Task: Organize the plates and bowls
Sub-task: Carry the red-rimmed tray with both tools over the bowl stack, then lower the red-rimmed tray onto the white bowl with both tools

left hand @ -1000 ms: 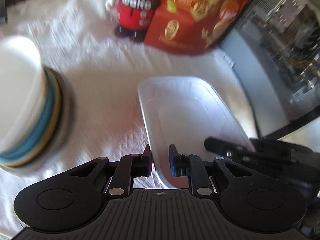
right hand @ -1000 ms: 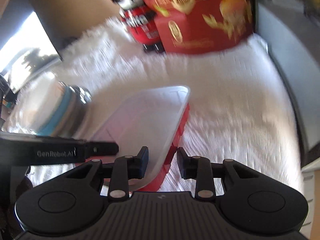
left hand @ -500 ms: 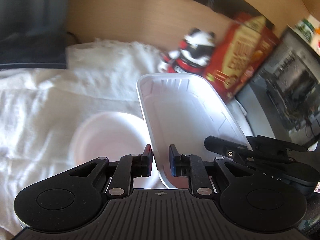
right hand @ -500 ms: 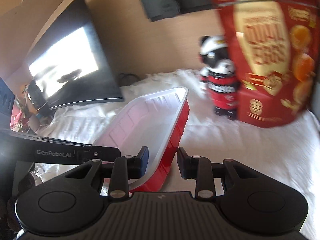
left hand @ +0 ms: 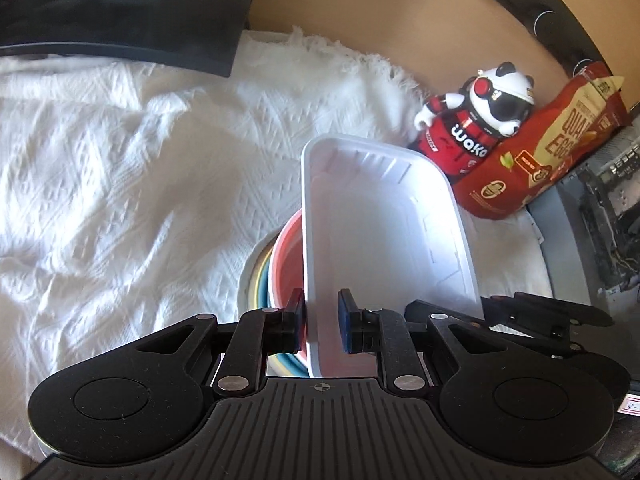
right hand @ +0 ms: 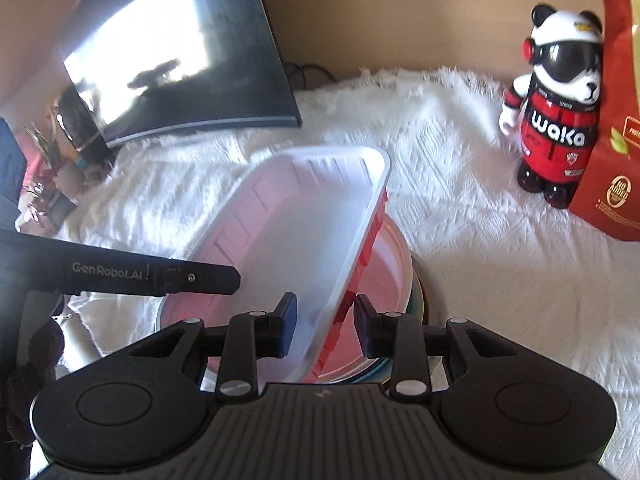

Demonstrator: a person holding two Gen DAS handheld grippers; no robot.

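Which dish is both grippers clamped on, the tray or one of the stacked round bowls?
The rectangular white tray, red outside: left gripper and right gripper each pinch a rim. The round bowls sit stacked beneath it, ungripped.

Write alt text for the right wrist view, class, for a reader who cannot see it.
The right gripper clamps the rim of a white tray with a red underside, held above a stack of plates on a white cloth. A panda figurine stands behind.
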